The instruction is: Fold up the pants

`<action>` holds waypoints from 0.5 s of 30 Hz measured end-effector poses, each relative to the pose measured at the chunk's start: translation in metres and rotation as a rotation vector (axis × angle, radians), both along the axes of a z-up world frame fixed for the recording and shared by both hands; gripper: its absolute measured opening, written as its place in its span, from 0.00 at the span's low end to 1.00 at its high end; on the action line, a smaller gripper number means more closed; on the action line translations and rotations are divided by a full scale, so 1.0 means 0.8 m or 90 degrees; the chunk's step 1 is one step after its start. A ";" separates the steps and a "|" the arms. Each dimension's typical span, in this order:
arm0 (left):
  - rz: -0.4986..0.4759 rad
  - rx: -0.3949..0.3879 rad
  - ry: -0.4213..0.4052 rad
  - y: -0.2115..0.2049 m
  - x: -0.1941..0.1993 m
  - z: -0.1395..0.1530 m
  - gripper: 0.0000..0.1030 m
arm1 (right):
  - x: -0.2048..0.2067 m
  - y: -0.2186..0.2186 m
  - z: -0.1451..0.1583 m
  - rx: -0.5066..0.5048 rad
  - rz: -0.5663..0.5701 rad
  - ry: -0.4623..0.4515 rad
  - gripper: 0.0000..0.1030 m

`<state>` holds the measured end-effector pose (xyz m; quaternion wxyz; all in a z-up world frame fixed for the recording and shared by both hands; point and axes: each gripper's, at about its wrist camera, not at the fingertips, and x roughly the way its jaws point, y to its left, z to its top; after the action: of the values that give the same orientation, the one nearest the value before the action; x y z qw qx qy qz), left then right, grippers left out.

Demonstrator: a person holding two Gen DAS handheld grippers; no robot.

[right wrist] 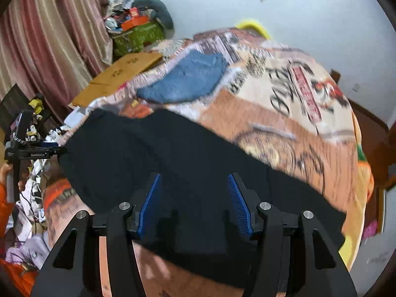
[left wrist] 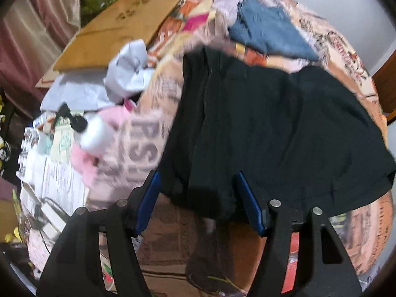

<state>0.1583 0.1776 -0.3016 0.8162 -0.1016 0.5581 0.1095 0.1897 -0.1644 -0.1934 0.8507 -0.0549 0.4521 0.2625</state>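
Black pants (left wrist: 267, 128) lie spread flat on a bed with a printed orange and beige blanket (left wrist: 143, 148). My left gripper (left wrist: 196, 175) is open, its blue pads (left wrist: 148, 198) straddling the near edge of the pants, just above the cloth. In the right wrist view the same pants (right wrist: 173, 153) stretch across the blanket (right wrist: 284, 113). My right gripper (right wrist: 193, 175) is open over the near part of the pants, holding nothing. The left gripper (right wrist: 53, 148) shows at the far left, at the pants' left end.
A folded blue garment (left wrist: 267, 32) (right wrist: 185, 79) lies farther back on the bed. A cardboard sheet (left wrist: 118, 27), crumpled white paper (left wrist: 128, 71), a white bottle (left wrist: 95, 133) and clutter sit at the left. A curtain (right wrist: 49, 37) and a wall stand behind.
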 end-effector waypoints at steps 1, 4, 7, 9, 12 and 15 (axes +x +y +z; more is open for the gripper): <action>0.002 -0.001 0.002 -0.005 -0.002 -0.006 0.57 | -0.003 -0.007 -0.007 -0.001 -0.009 0.009 0.50; 0.014 0.015 -0.006 -0.015 -0.006 -0.012 0.44 | -0.010 -0.025 -0.035 -0.006 -0.043 0.040 0.50; -0.017 0.087 -0.008 -0.037 -0.002 -0.010 0.27 | -0.015 -0.038 -0.060 -0.014 -0.070 0.069 0.50; -0.045 0.156 -0.013 -0.054 -0.002 -0.004 0.25 | -0.020 -0.045 -0.074 -0.019 -0.086 0.078 0.50; -0.056 0.209 -0.033 -0.058 -0.005 0.014 0.24 | -0.021 -0.058 -0.078 0.016 -0.104 0.088 0.52; -0.037 0.229 -0.051 -0.040 -0.008 0.035 0.24 | -0.023 -0.064 -0.078 0.020 -0.108 0.089 0.52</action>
<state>0.1518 0.1454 -0.2734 0.8457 0.0576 0.4992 0.1797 0.1715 -0.2158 -0.2555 0.8370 0.0151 0.5091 0.2001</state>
